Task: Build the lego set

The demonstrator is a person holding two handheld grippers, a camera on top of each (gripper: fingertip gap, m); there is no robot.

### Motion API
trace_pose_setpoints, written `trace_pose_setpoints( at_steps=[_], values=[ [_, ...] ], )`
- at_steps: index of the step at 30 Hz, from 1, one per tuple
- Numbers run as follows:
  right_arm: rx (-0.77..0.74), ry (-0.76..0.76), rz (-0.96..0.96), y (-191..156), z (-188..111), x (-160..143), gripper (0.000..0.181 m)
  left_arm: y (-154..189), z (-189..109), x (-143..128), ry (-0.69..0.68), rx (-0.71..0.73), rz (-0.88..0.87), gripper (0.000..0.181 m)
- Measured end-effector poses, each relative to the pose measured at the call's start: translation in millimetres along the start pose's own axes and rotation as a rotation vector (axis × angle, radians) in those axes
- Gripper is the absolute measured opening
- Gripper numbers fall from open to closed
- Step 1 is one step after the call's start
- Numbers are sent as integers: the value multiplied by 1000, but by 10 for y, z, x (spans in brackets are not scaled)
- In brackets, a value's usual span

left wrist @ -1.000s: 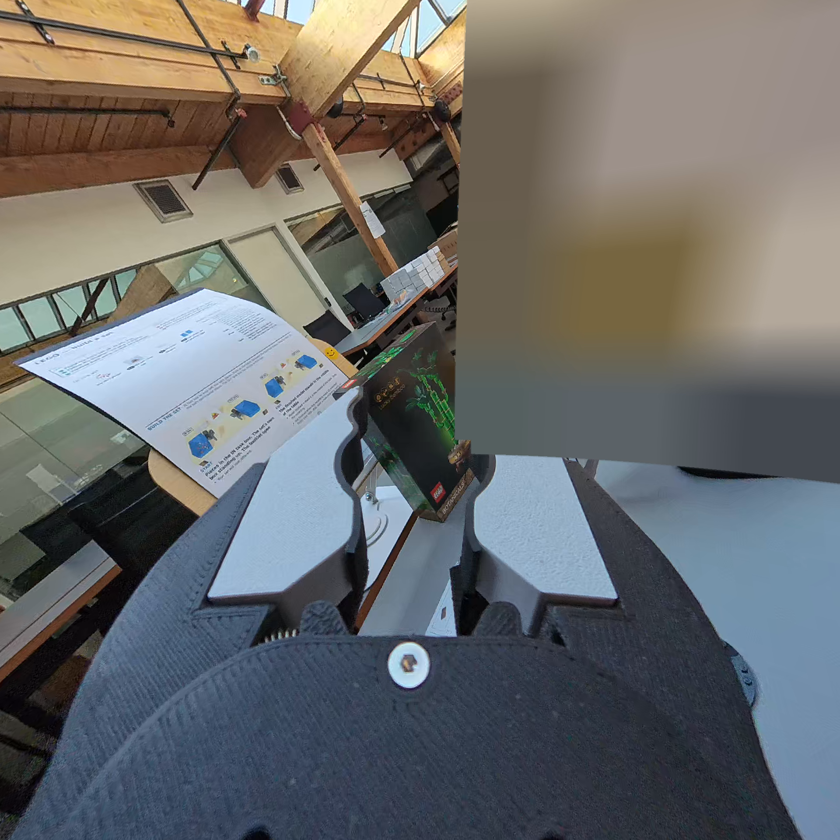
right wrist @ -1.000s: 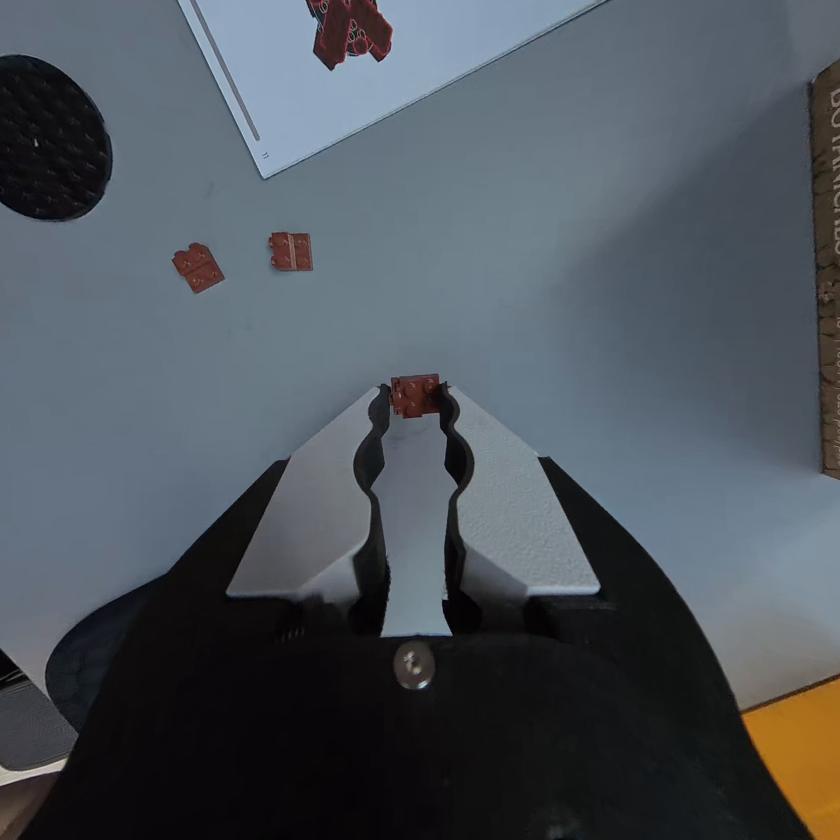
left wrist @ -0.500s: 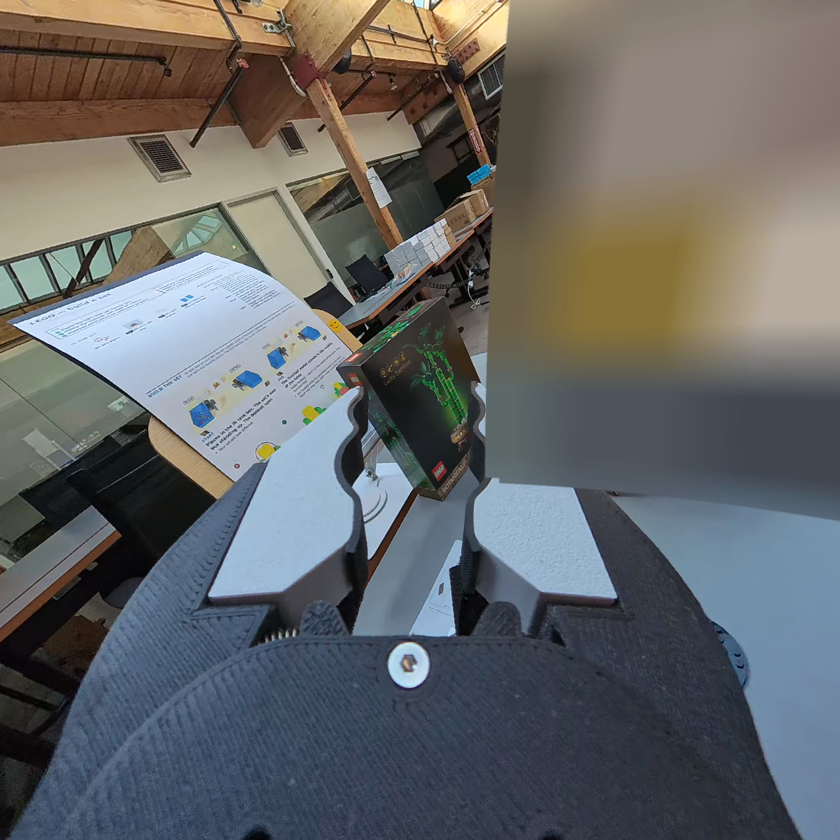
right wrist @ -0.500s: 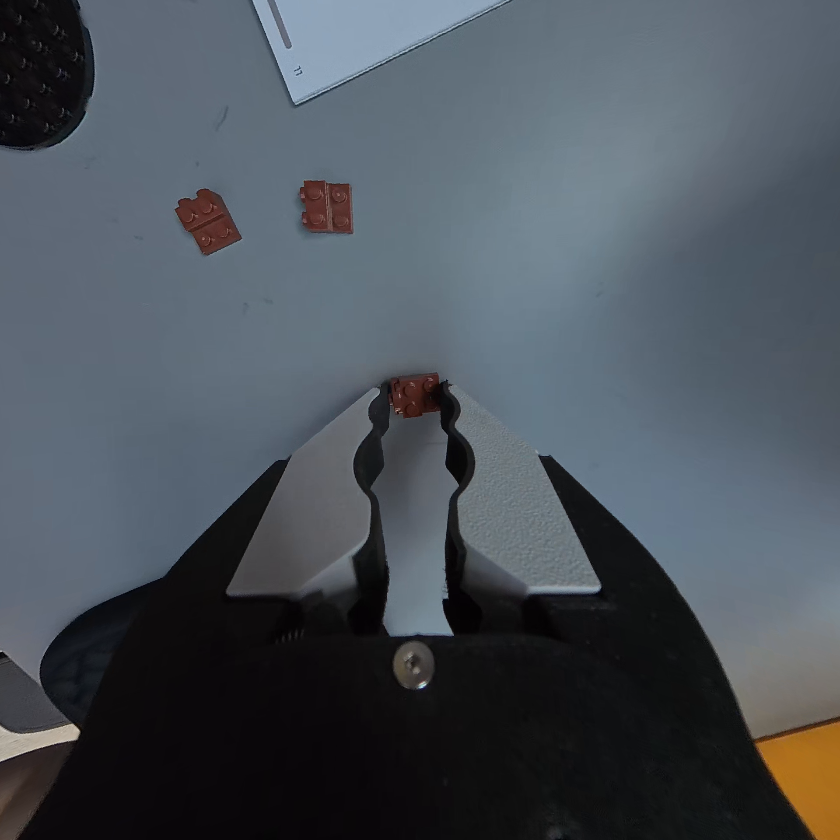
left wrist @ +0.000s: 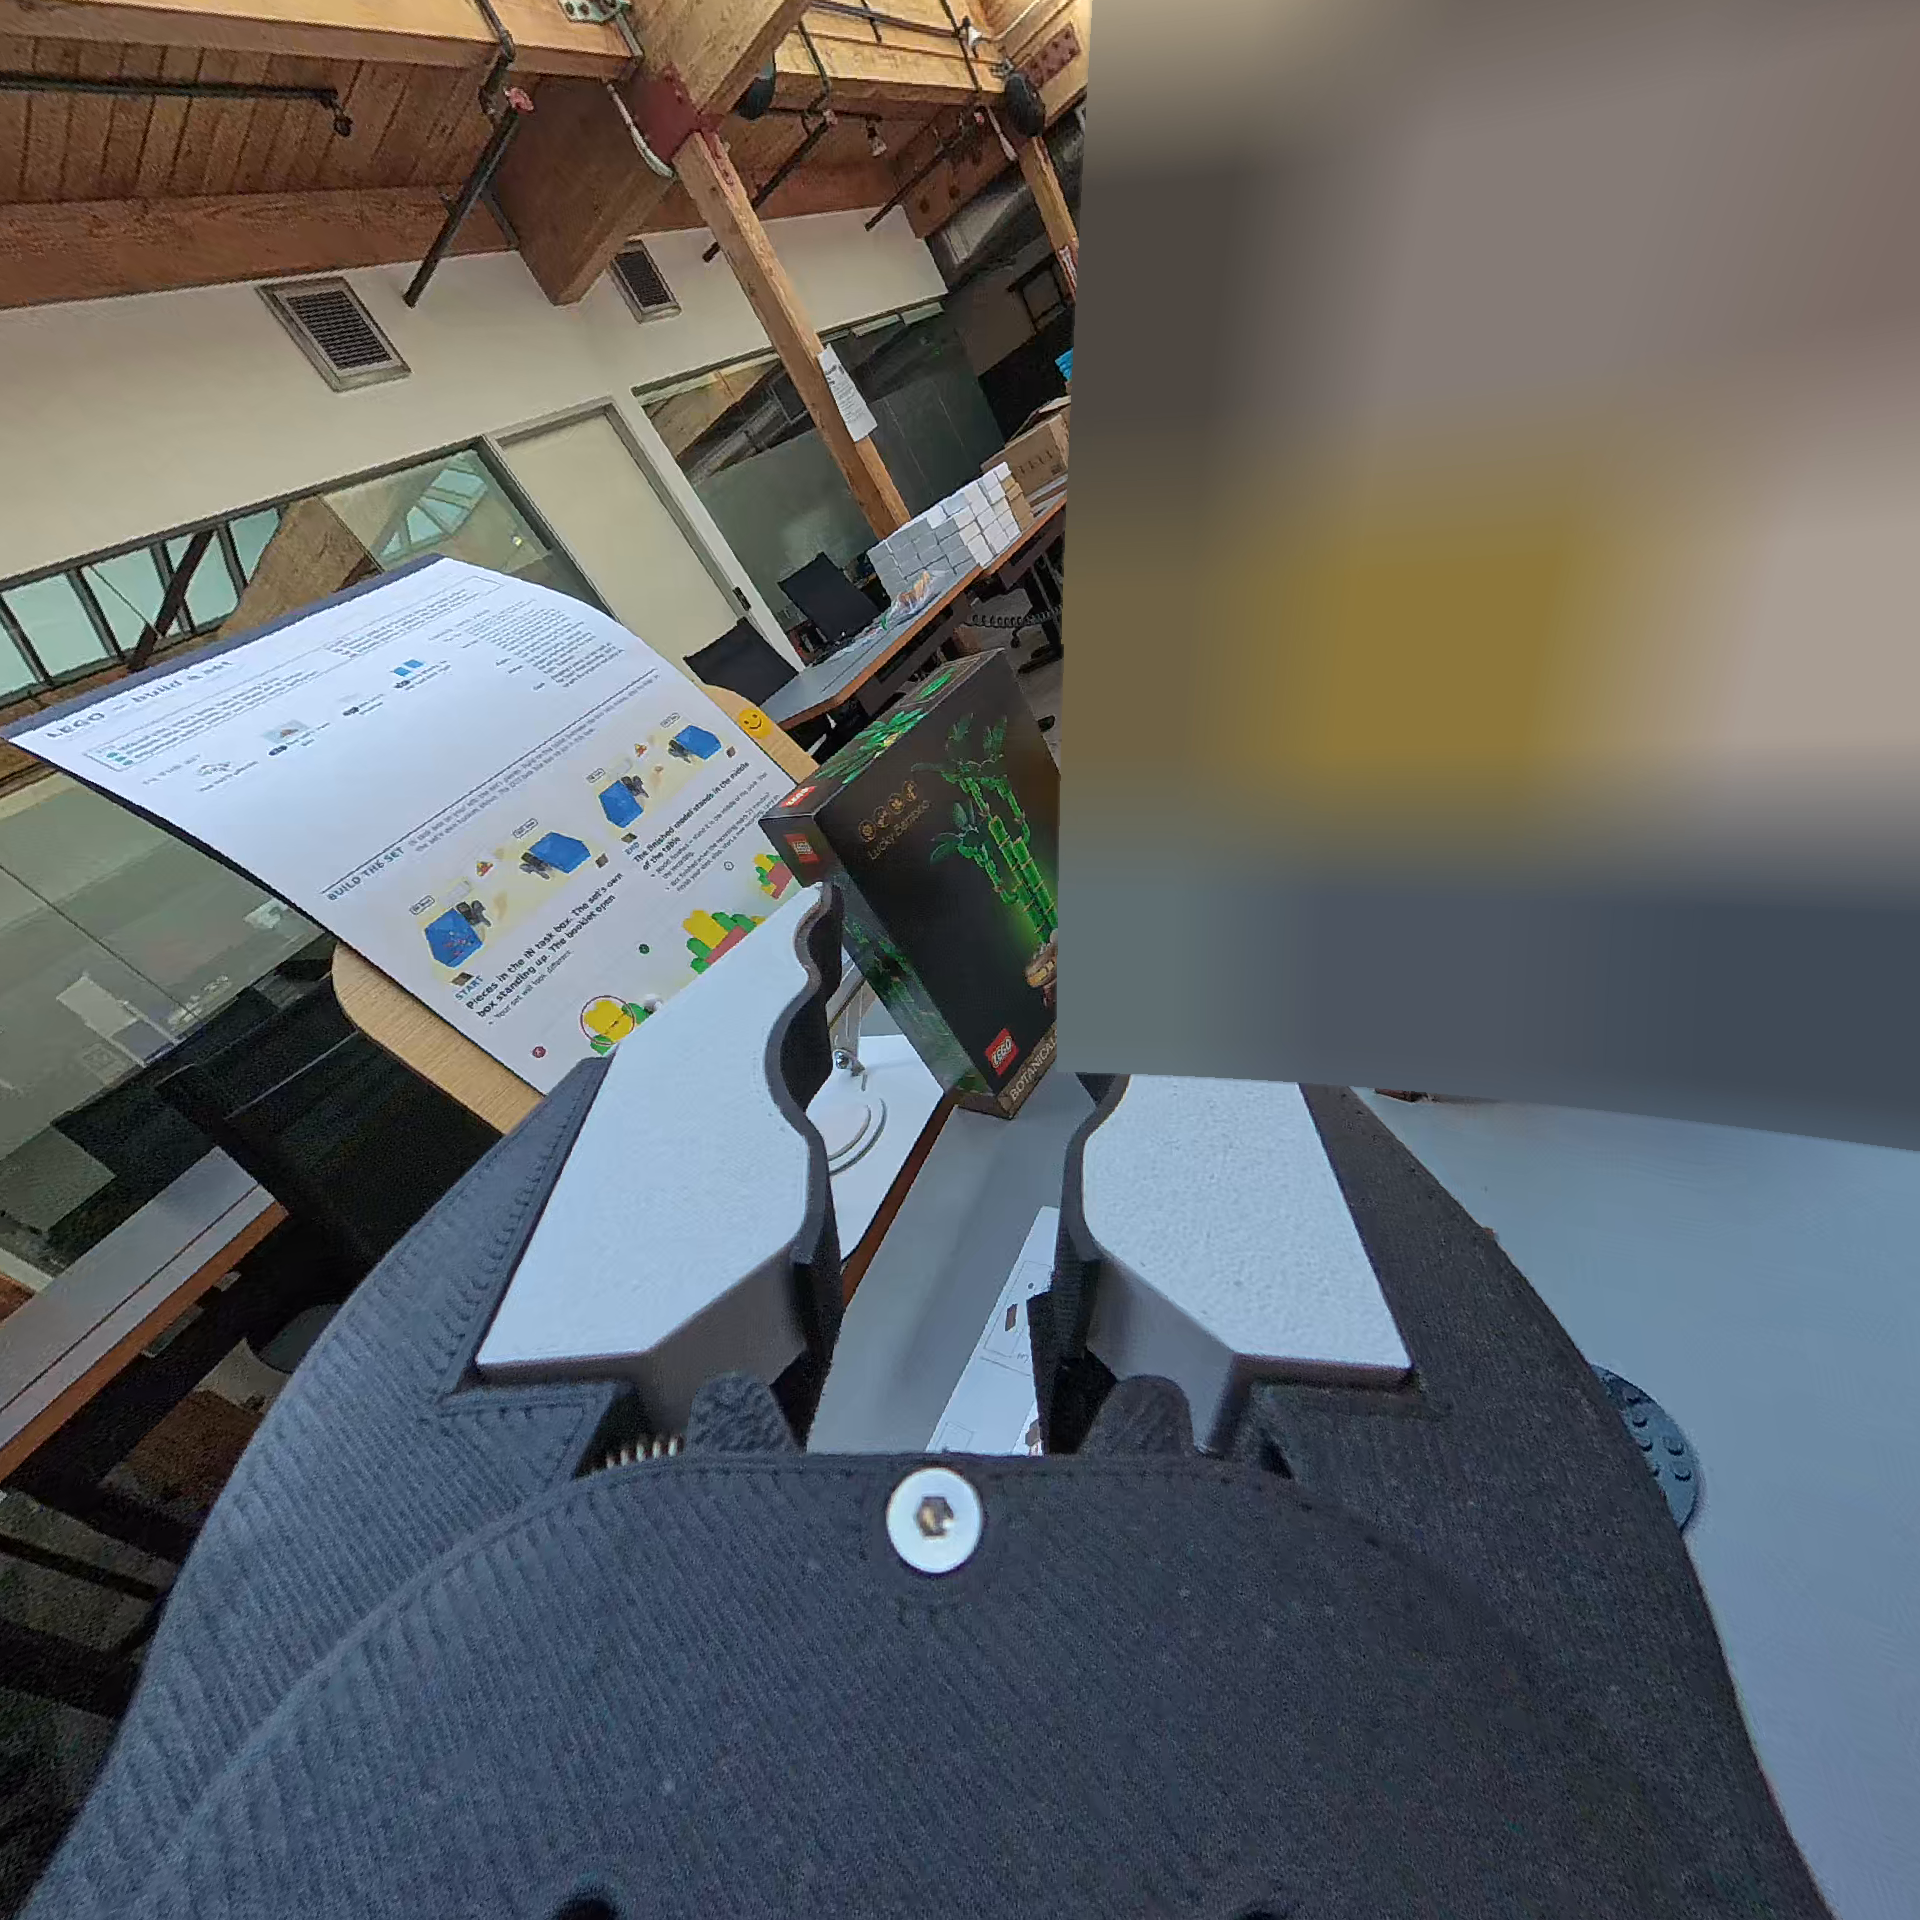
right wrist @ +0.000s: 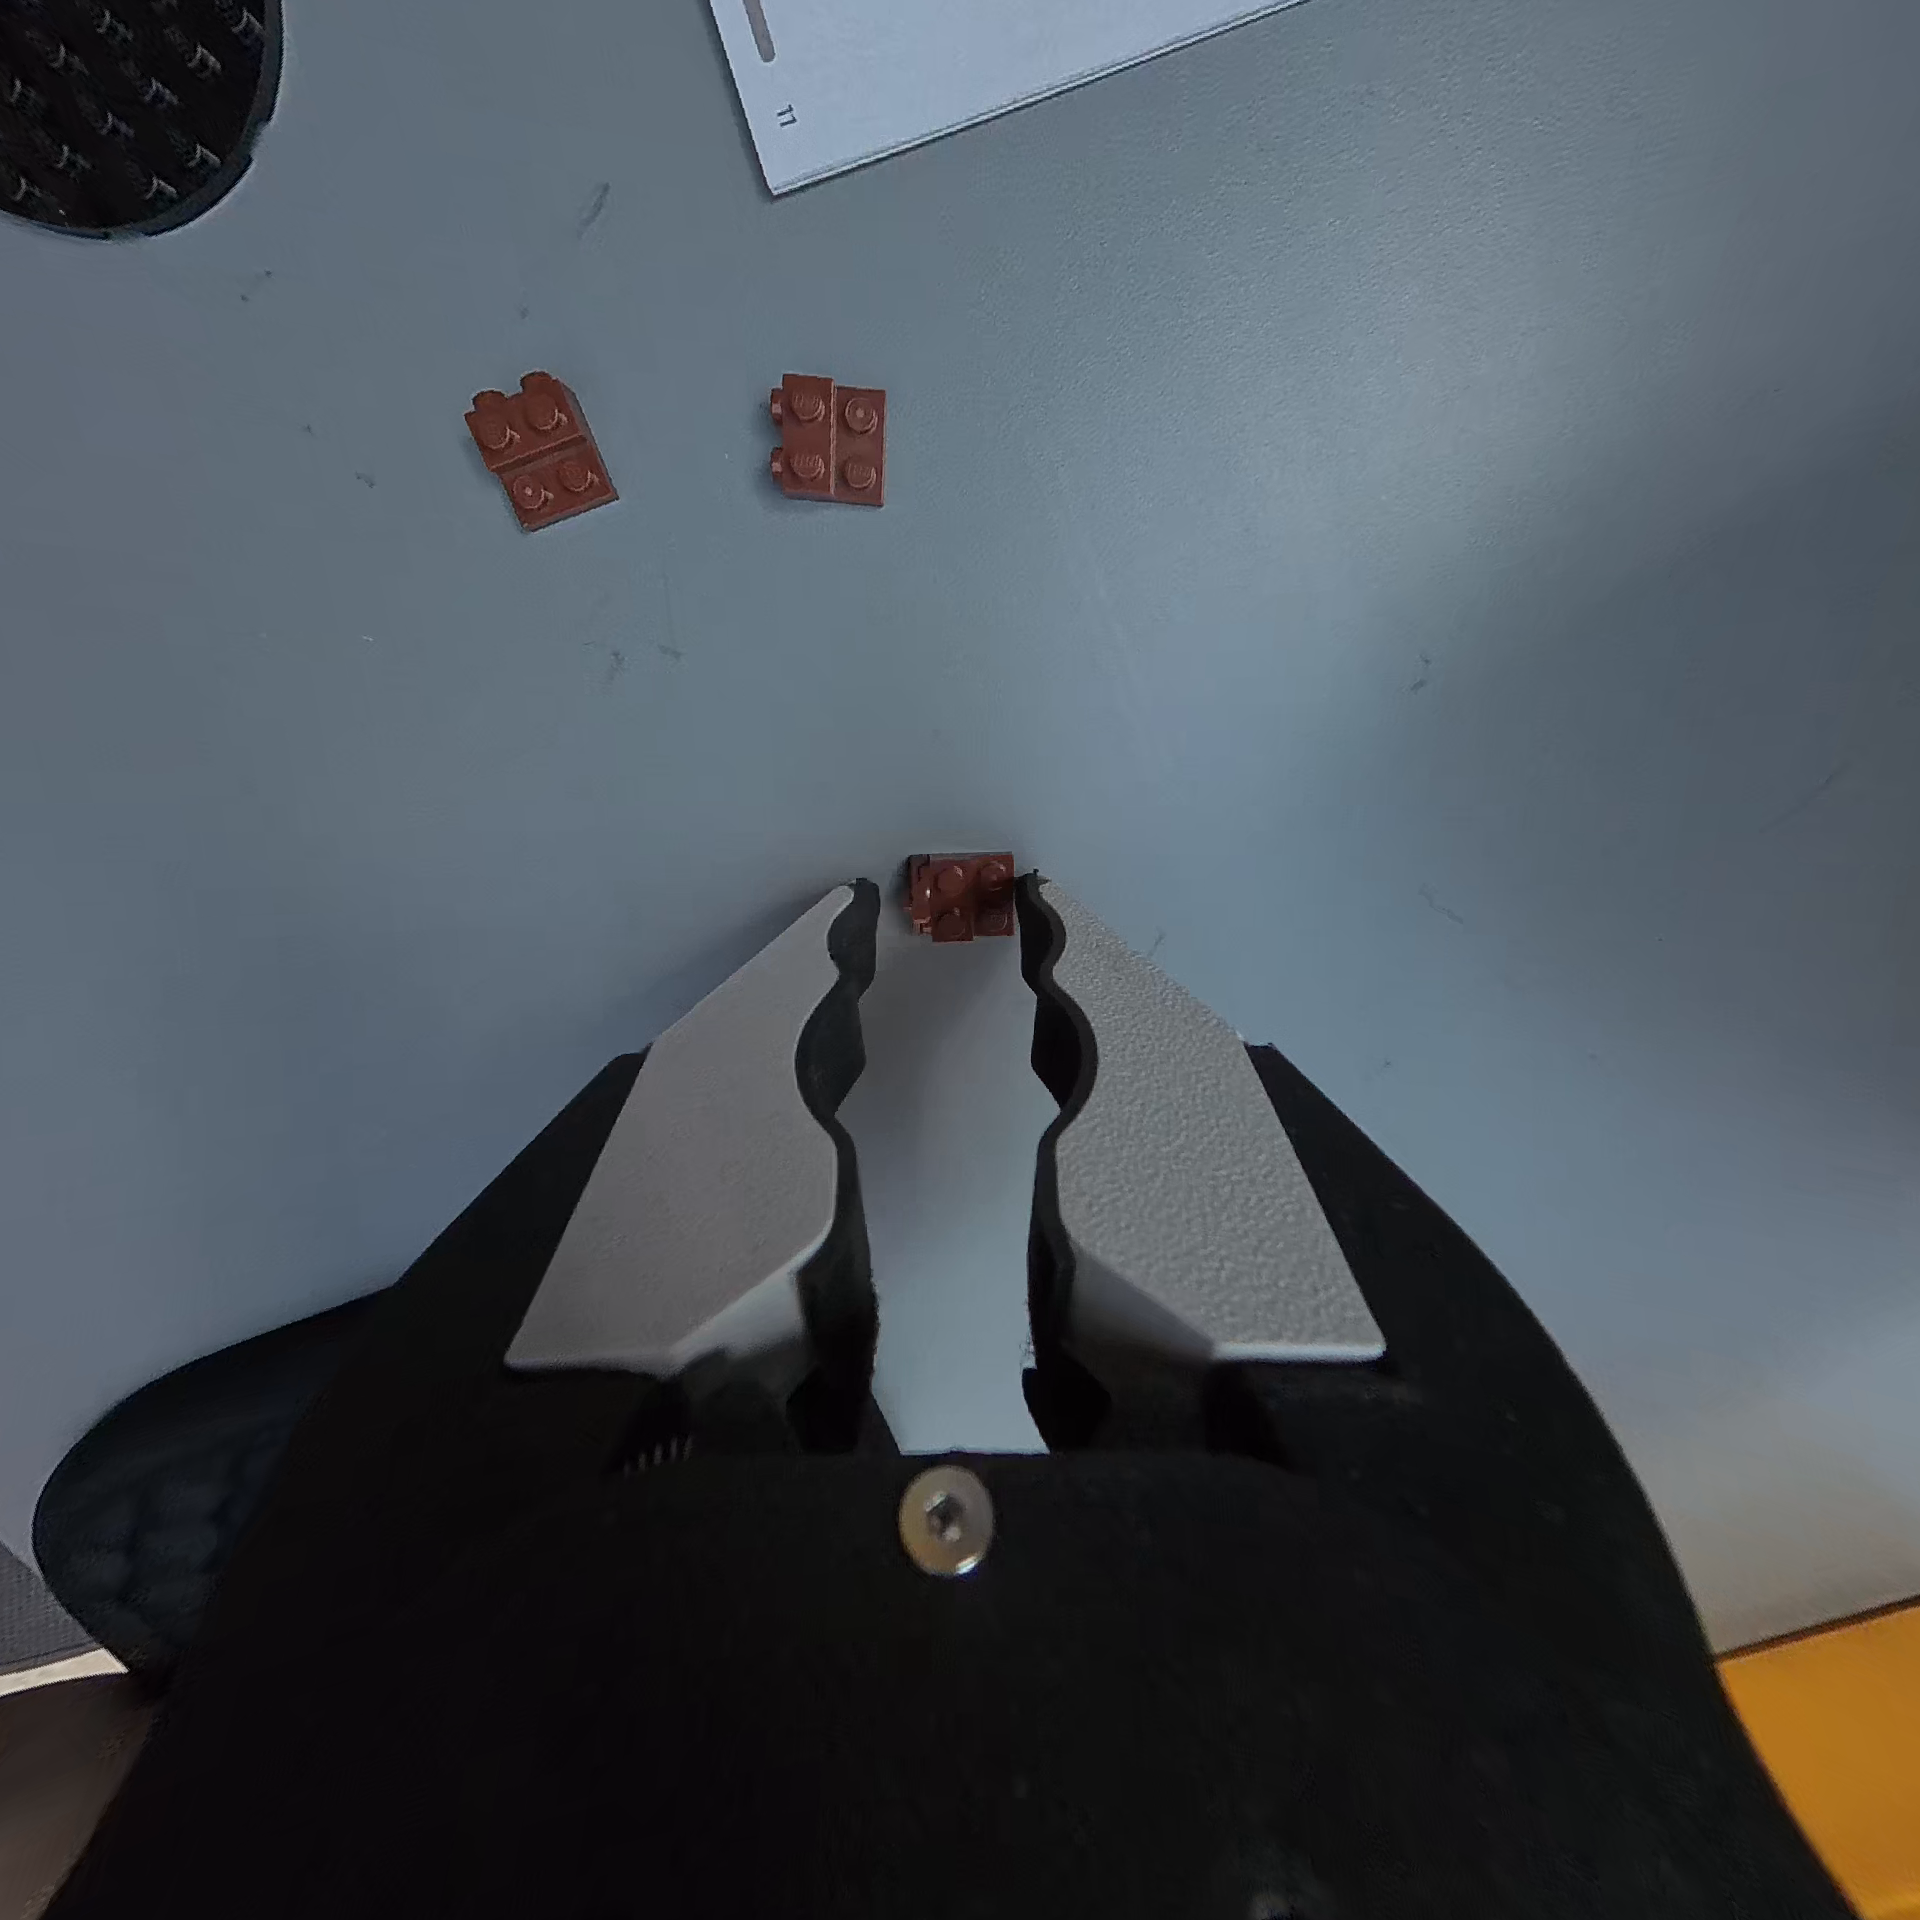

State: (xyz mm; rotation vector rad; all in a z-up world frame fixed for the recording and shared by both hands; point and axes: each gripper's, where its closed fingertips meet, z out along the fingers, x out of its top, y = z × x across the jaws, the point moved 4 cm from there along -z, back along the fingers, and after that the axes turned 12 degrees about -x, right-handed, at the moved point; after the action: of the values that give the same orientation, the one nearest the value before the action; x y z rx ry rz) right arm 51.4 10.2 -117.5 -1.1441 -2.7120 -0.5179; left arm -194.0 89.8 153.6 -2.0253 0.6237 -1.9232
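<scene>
In the right wrist view, my right gripper points down at the grey table with its jaws apart. A small brown brick assembly sits between the fingertips, against the right finger and clear of the left one. Two more brown hinge-like plates lie farther ahead on the left. In the left wrist view, my left gripper is open and empty, raised above the table and pointing at the dark set box. Its right fingertip is hidden by a blurred patch.
A white booklet corner and a black round studded plate lie at the far side of the table. An orange edge shows at the near right. A printed instruction sheet stands left of the box. The booklet also shows between the left fingers. The tips of one gripper are about 40 centimetres away from the tips of the other.
My right gripper came down closer to the table and opened, so it no longer clamps the brown brick assembly. The left gripper tilted slightly and stayed open.
</scene>
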Motion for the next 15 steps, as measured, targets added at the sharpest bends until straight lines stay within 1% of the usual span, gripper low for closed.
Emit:
trace_pose_setpoints(
  at_steps=[1, 4, 6, 8, 11, 15],
  values=[
    [18, 3, -8, -18, -6, -15, 30, -4, -7, -2, -1, 1, 0, 42],
    [47, 82, -20, 5, -43, -21, 31, -22, -35, -13, -7, 10, -1, 42],
    [70, 149, 10, 49, -73, -1, 31, -34, -57, -11, -5, 16, -4, 42],
    [88, 149, 49, 88, -71, -30, 30, -40, -70, -9, -5, 20, -5, 41],
    [89, 129, 54, 99, -28, -91, 30, -40, -66, -21, -17, 22, -1, 41],
    [134, 120, 101, 60, -5, -64, 27, -42, -38, -53, -35, 23, -1, 41]
  ],
)
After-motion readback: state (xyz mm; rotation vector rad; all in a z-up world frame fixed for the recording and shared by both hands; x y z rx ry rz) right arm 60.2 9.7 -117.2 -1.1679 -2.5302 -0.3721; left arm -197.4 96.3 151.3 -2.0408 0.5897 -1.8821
